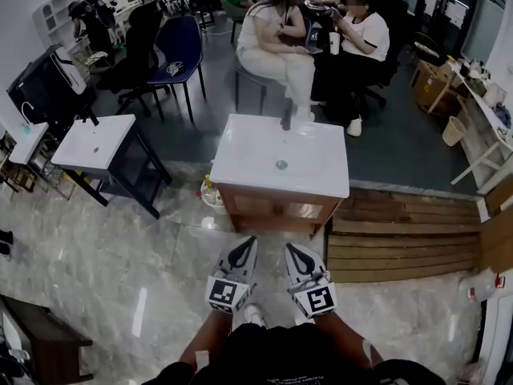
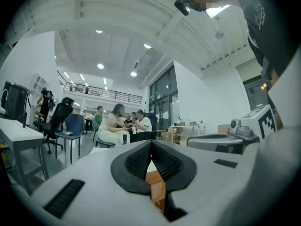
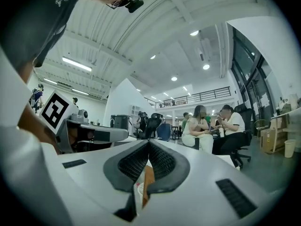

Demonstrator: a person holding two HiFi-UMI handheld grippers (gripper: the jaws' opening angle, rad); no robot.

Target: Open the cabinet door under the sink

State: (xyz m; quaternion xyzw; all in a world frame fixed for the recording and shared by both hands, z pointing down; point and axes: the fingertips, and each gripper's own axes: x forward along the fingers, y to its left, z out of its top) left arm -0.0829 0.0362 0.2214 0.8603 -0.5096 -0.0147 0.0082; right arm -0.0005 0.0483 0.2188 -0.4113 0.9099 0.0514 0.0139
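Note:
The sink unit has a white basin top (image 1: pixel 240 160) with a dark faucet (image 1: pixel 286 119). Beneath it is a brown wooden cabinet front (image 1: pixel 272 209), seen steeply from above, so I cannot make out a handle. My left gripper (image 1: pixel 243 243) and right gripper (image 1: pixel 297 249) are side by side just short of the cabinet, both pointing at it with nothing held. In the left gripper view the left gripper (image 2: pixel 151 144) has its pads together, with brown wood (image 2: pixel 155 185) showing below them. The right gripper (image 3: pixel 148 143) looks the same, with wood (image 3: pixel 148 175) under its pads.
A second white-topped stand (image 1: pixel 92 141) is at the left, with a blue chair (image 1: pixel 178 46) behind it. People sit beyond the sink (image 1: pixel 276 42). Wooden planks (image 1: pixel 401 235) lie to the right of the cabinet. A bottle (image 1: pixel 210 191) stands by its left foot. A dark table (image 1: pixel 40 335) is near left.

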